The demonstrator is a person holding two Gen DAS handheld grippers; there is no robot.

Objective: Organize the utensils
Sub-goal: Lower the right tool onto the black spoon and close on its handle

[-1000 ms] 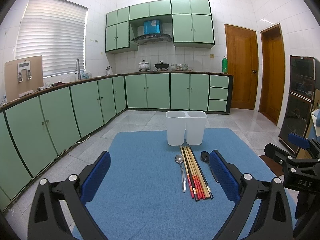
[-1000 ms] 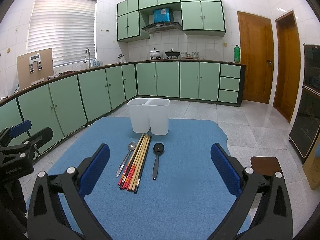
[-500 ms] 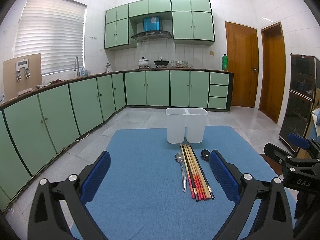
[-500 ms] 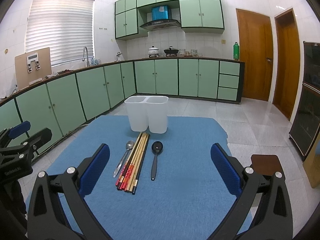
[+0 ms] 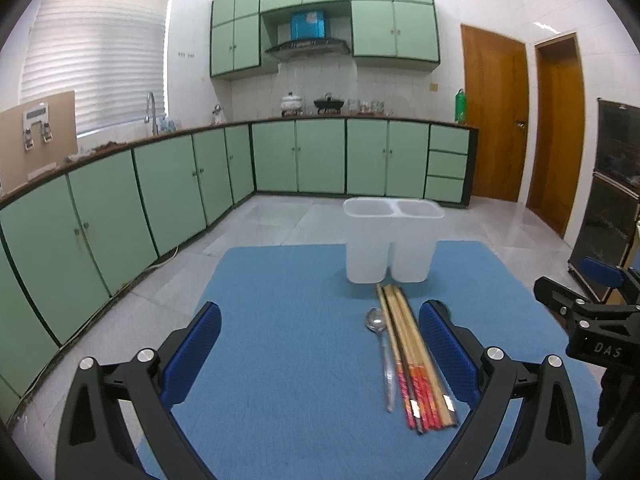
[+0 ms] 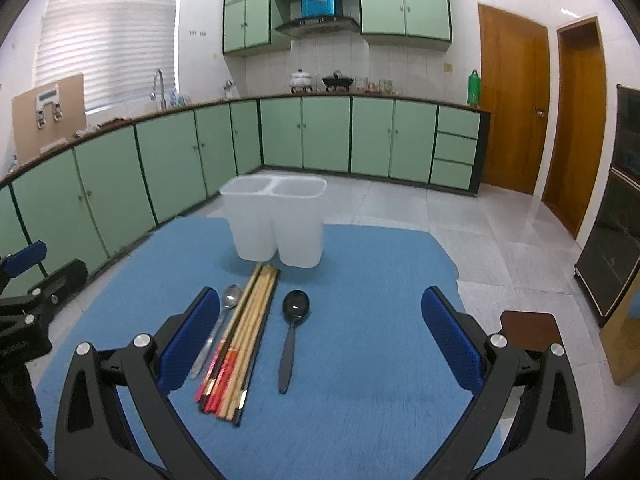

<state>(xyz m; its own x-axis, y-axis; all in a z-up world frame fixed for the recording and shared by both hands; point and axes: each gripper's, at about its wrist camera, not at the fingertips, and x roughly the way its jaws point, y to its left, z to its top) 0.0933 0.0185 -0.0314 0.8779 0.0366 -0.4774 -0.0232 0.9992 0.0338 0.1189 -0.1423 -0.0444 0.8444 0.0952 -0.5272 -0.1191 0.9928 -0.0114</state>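
A white two-compartment holder (image 5: pixel 390 240) (image 6: pixel 278 220) stands upright on the blue mat (image 5: pixel 280 320) (image 6: pixel 360 320). In front of it lie a metal spoon (image 5: pixel 382 352) (image 6: pixel 218 328), a bundle of chopsticks (image 5: pixel 412 356) (image 6: pixel 240 340) and a black spoon (image 6: pixel 292 332). In the left wrist view the black spoon is mostly hidden behind my right finger. My left gripper (image 5: pixel 320 356) is open and empty, above the mat left of the utensils. My right gripper (image 6: pixel 320 340) is open and empty, with the black spoon between its fingers.
Green kitchen cabinets run along the left and back walls (image 5: pixel 300 156). Two wooden doors (image 6: pixel 516 108) are at the back right. A dark cabinet (image 5: pixel 612 200) stands at the right. A brown stool (image 6: pixel 528 328) is beside the mat's right edge.
Both grippers have tilted and moved slightly forward toward the utensils, and the holder sits a little closer. Both stay open; nothing on the mat has moved.
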